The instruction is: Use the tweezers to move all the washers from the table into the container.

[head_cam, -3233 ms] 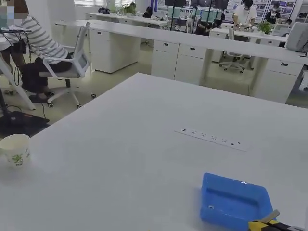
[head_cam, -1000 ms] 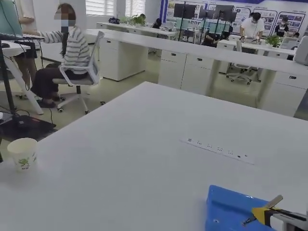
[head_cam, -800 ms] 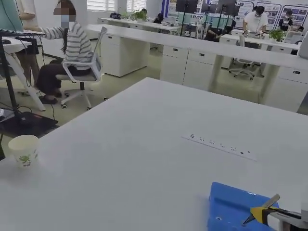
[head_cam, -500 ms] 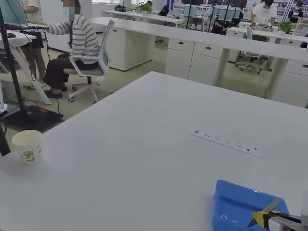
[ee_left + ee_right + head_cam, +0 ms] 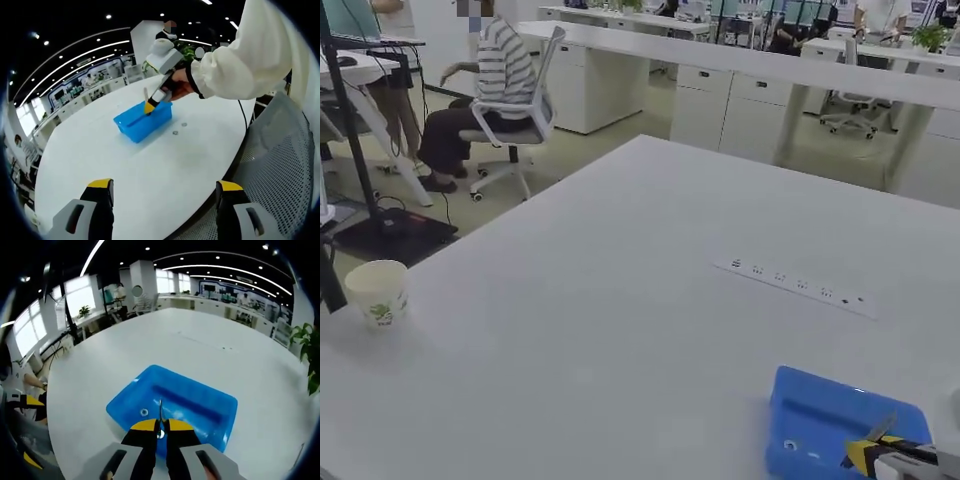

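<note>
Right gripper (image 5: 160, 425) shifted over container (image 5: 200, 405), tweezers (image 5: 160, 411) half-hidden

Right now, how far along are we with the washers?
Done: one washer lies in the blue container. In hand: the right gripper holds the tweezers over it. Remaining: two washers on the table beside the container; the left gripper is open.
</note>
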### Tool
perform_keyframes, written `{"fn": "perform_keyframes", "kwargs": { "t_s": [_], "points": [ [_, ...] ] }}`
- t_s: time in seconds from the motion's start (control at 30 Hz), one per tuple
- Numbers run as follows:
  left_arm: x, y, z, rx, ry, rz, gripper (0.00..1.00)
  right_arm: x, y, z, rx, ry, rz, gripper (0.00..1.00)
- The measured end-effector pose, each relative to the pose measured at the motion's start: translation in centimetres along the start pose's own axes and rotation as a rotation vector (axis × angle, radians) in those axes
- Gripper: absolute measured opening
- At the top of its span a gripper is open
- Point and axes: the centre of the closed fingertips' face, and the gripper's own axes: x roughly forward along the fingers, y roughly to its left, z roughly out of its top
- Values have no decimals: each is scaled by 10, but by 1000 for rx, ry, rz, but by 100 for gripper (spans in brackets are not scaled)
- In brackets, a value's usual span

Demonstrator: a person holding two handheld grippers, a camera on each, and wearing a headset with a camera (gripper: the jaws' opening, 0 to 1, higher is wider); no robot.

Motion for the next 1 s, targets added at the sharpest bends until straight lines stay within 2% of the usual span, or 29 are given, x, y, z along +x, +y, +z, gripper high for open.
{"fn": "perform_keyframes", "kwargs": {
  "t_s": [0.1,0.3,0.43,0.63,0.73,1.0],
  "points": [
    [-1,-1,3,-13,-16,-8,87,1,-2,0,2,2,3,2],
    [-1,0,3,-12,-14,-8,85,-3,-4,4,-2,-12,-5,2],
    [-2,1,3,-9,-13,-5,79,-9,-5,9,-5,-32,-14,2],
    [-2,0,4,-6,-14,-11,80,-25,-1,20,3,-85,-28,2],
    [-3,1,5,-5,-18,-6,80,-29,-2,22,4,-95,-33,2],
    [-2,3,2,9,-4,14,81,-20,2,11,-8,-64,-37,2]
  ]
}}
